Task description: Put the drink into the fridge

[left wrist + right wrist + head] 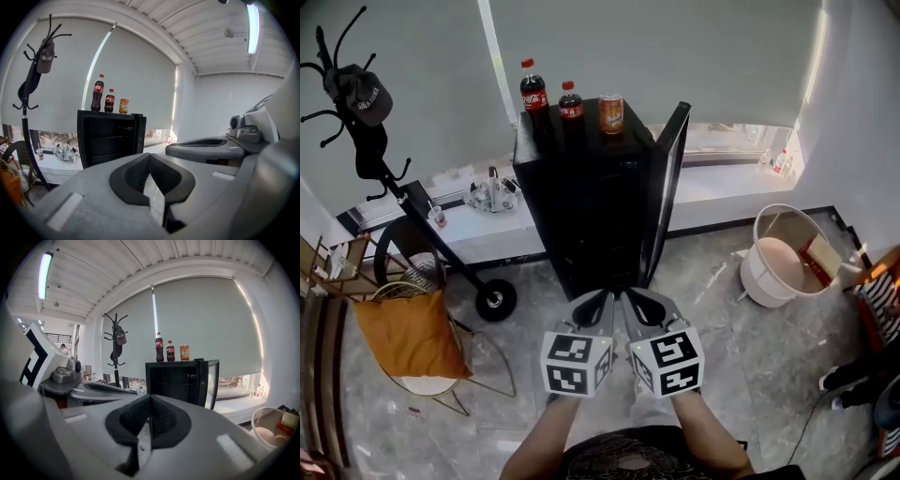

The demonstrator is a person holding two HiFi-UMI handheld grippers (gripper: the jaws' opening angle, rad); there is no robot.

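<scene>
A black mini fridge (581,187) stands ahead against the window wall, its door (666,187) swung open to the right. On its top stand a tall cola bottle (532,91), a shorter cola bottle (571,100) and an orange can (611,113). My left gripper (605,300) and right gripper (631,300) are side by side in front of the fridge, well short of it, both shut and holding nothing. The left gripper view shows its jaws (150,157) meeting, with the fridge (110,138) beyond. In the right gripper view the jaws (150,399) meet below the fridge (173,380) and can (184,352).
A black coat rack (356,103) with a cap stands at the left, its round base (495,300) beside the fridge. A chair with an orange cushion (411,333) is at the lower left. A white bucket (783,258) sits on the floor at the right.
</scene>
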